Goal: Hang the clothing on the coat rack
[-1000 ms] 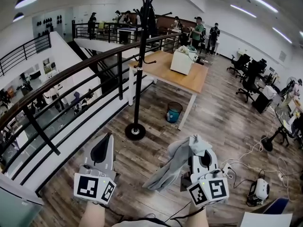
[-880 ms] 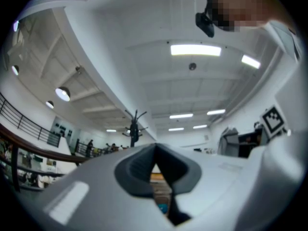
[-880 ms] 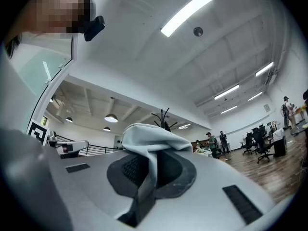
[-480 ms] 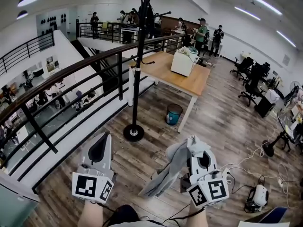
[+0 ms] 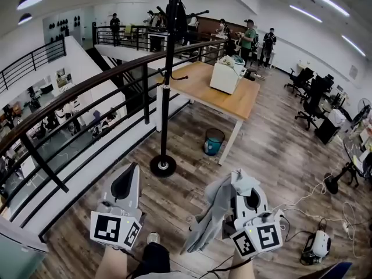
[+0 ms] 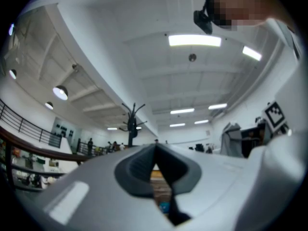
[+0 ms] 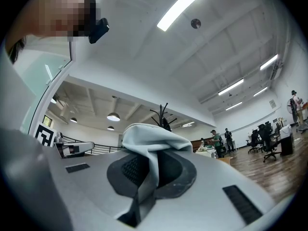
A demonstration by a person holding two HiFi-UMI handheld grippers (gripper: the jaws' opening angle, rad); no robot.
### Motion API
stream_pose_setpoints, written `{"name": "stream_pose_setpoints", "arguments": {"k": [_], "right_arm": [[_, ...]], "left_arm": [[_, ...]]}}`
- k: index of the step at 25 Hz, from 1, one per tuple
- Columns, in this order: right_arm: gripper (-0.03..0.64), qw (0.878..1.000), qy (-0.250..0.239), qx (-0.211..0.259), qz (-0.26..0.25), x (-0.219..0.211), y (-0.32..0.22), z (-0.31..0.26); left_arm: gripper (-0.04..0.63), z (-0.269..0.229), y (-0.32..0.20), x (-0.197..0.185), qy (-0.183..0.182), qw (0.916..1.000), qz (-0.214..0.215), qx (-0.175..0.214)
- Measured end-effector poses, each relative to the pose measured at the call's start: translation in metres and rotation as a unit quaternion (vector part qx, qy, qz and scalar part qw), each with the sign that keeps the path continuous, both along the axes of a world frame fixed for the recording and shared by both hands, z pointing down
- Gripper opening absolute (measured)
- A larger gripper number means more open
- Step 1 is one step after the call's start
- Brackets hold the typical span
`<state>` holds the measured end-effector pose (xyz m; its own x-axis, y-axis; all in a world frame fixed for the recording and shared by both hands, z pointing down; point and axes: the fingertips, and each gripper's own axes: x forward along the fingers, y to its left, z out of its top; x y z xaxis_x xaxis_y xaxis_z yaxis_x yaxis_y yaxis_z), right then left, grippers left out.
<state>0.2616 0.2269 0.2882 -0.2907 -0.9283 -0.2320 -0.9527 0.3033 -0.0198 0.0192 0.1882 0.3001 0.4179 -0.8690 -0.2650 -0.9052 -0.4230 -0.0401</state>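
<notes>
A black coat rack stands on a round base by the railing, ahead of both grippers. My right gripper is shut on a grey garment, which bunches over the jaws and hangs down to their left. In the right gripper view the cloth drapes over the pads, with the coat rack far beyond it. My left gripper holds nothing; in its own view the left gripper has its jaw tips meeting, and the coat rack rises beyond them.
A dark metal railing runs along the left above an open drop. A wooden table bearing a white box stands behind the rack, with a teal bin under it. Cables and a small device lie at the right.
The person has stepped toward the coat rack, and a shoe now shows at the bottom edge. Both grippers travelled along with the step, the garment still gripped in the right one.
</notes>
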Motion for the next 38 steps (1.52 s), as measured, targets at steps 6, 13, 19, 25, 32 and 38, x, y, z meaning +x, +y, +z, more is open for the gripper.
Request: {"name": "stream_pose_setpoints", "arguments": {"k": [6,13,19,25,32,38], "right_arm": [[0.012,1.000,0.001,0.003,0.022,0.004,-0.054,-0.005],[0.013,0.999,-0.002,0.013,0.049,-0.004,-0.126,-0.017],[0.012,0.998,-0.009,0.021,0.057,-0.026,-0.184,-0.023],[0.012,0.997,-0.015,0.035,0.062,-0.048,-0.231,-0.029],[0.012,0.997,-0.017,0.032,0.066,-0.067,-0.268,-0.027],[0.012,0.998,-0.015,0.019,0.064,-0.071,-0.304,-0.020]], "left_arm": [[0.009,-0.005,-0.064,0.002,0.006,0.9998,0.016,0.006],[0.009,-0.013,-0.141,-0.020,0.002,0.9997,0.022,0.011],[0.009,-0.017,-0.199,-0.055,0.002,0.9997,0.016,0.017],[0.009,-0.022,-0.246,-0.081,0.000,0.9995,0.018,0.025],[0.009,-0.015,-0.285,-0.098,-0.002,0.9995,0.025,0.018],[0.009,0.002,-0.320,-0.097,0.002,0.9995,0.031,-0.002]]}}
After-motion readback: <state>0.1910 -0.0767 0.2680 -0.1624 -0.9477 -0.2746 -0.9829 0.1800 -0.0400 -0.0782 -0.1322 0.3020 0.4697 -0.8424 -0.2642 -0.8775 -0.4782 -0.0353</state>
